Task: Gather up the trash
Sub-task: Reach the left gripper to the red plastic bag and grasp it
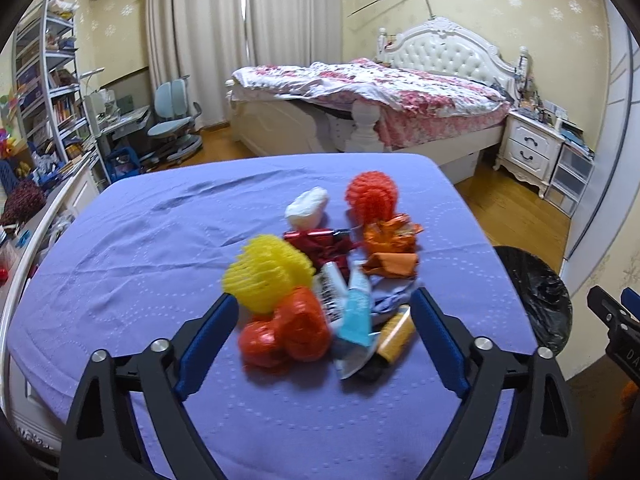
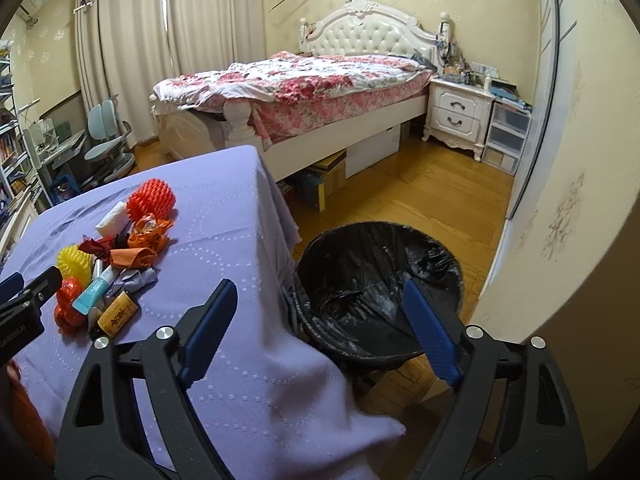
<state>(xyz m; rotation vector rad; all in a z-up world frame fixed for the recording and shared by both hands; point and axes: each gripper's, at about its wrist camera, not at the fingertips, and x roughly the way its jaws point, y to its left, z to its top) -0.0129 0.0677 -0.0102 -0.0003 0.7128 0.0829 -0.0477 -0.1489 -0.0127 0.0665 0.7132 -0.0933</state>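
Observation:
A pile of trash lies on the purple-clothed table (image 1: 120, 264): a yellow foam net (image 1: 266, 276), an orange-red crumpled bag (image 1: 288, 330), a blue tube (image 1: 354, 316), a yellow packet (image 1: 396, 334), a red wrapper (image 1: 320, 246), orange wrappers (image 1: 390, 248), a white tissue (image 1: 306, 208) and an orange foam net (image 1: 372, 196). My left gripper (image 1: 325, 307) is open and empty, its jaws either side of the pile's near end. My right gripper (image 2: 318, 296) is open and empty over the table's right edge, beside the black-lined bin (image 2: 378, 280). The pile also shows in the right wrist view (image 2: 108, 272).
The bin stands on the wooden floor right of the table (image 1: 536, 300). A bed (image 2: 296, 84), a nightstand (image 2: 460, 112), a desk chair (image 1: 172, 124) and shelves (image 1: 44, 80) stand farther back. The right gripper's tip shows at the left view's right edge (image 1: 612, 312).

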